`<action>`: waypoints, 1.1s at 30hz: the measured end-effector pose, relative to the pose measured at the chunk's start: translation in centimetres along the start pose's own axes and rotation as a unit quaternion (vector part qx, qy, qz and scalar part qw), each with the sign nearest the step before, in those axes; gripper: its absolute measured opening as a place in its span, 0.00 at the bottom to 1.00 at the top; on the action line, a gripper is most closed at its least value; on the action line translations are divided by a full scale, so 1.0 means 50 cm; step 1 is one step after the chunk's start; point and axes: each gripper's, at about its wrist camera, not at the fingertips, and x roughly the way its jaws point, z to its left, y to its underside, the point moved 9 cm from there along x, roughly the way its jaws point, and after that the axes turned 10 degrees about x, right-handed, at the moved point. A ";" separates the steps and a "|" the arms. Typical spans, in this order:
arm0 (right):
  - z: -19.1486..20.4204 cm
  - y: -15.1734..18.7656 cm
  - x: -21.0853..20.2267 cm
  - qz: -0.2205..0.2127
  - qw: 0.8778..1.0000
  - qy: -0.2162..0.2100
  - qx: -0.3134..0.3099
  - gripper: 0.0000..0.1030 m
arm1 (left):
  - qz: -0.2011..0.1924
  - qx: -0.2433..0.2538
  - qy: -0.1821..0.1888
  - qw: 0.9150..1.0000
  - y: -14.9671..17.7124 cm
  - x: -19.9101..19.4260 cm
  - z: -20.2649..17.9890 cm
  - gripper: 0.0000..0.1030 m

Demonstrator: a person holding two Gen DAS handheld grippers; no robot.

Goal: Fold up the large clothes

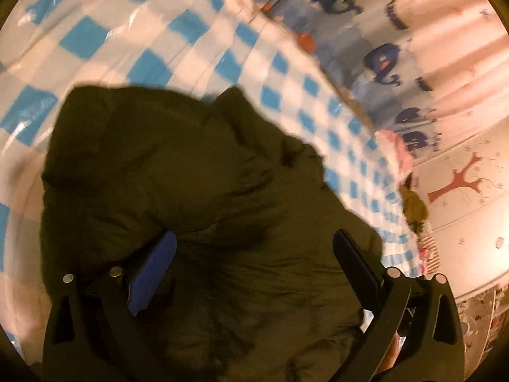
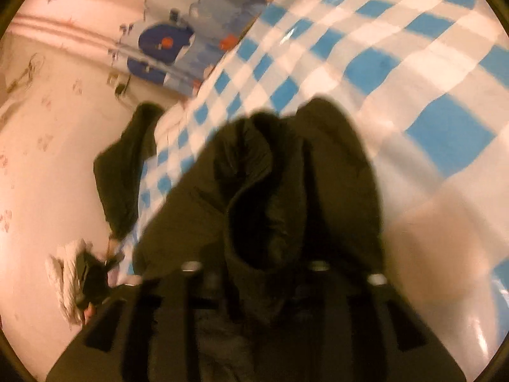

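Observation:
A dark olive padded jacket (image 1: 191, 172) lies bunched on a blue-and-white checked sheet (image 1: 133, 38). My left gripper (image 1: 254, 234) hangs just over the jacket and is open wide. Its blue-padded finger (image 1: 152, 273) and dark finger (image 1: 356, 261) stand far apart with cloth beneath them. In the blurred right wrist view, a hood-like fold of the jacket (image 2: 264, 191) rises in front of my right gripper (image 2: 261, 254) and hides its fingers, so its grip cannot be made out. A sleeve of the jacket (image 2: 124, 172) trails off the checked sheet (image 2: 397, 63) to the left.
Pale pink bedding (image 1: 461, 191) with a red tree print borders the checked sheet. Blue whale-print fabric (image 1: 381, 60) lies along the far edge. A white padded sleeve (image 2: 63, 273) with a dark object beside it shows at the lower left of the right wrist view.

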 end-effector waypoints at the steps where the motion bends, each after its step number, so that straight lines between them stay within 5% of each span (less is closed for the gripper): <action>1: 0.001 -0.017 -0.027 -0.029 1.000 0.011 0.002 0.60 | -0.007 -0.001 0.013 1.000 -0.004 -0.015 -0.007 0.92; 5: 0.104 -0.050 -0.101 -0.110 0.990 -0.013 -0.090 0.70 | -0.043 0.002 0.042 0.998 -0.031 -0.083 -0.011 0.92; 9: 0.212 0.006 0.027 -0.014 0.977 0.007 -0.213 0.79 | -0.041 -0.011 0.025 0.999 -0.051 -0.080 0.031 0.92; 13: 0.091 0.017 0.179 0.061 0.973 0.115 -0.190 0.79 | 0.005 -0.009 -0.008 1.000 -0.030 -0.007 0.087 0.92; 16: 0.026 0.028 0.201 0.089 0.976 0.110 -0.164 0.78 | 0.038 0.021 -0.014 0.999 -0.008 0.051 0.104 0.92; 19: 0.043 0.037 0.151 0.096 0.978 0.084 -0.164 0.78 | 0.054 0.021 -0.045 0.997 0.001 0.047 0.102 0.92; 22: 0.073 0.049 0.037 0.098 0.978 0.040 -0.179 0.80 | 0.041 0.019 -0.033 0.998 0.012 -0.047 0.070 0.92; 24: 0.059 0.061 -0.056 0.093 0.978 0.030 -0.183 0.90 | 0.023 0.035 -0.028 0.999 0.043 -0.152 0.049 0.92; 29: -0.059 0.130 -0.226 0.120 0.979 0.040 -0.162 0.91 | 0.023 0.031 -0.037 0.999 0.213 -0.371 0.091 0.92; 33: -0.152 0.175 -0.293 0.142 0.985 0.024 -0.090 0.91 | 0.052 -0.029 -0.050 0.997 0.347 -0.418 0.166 0.92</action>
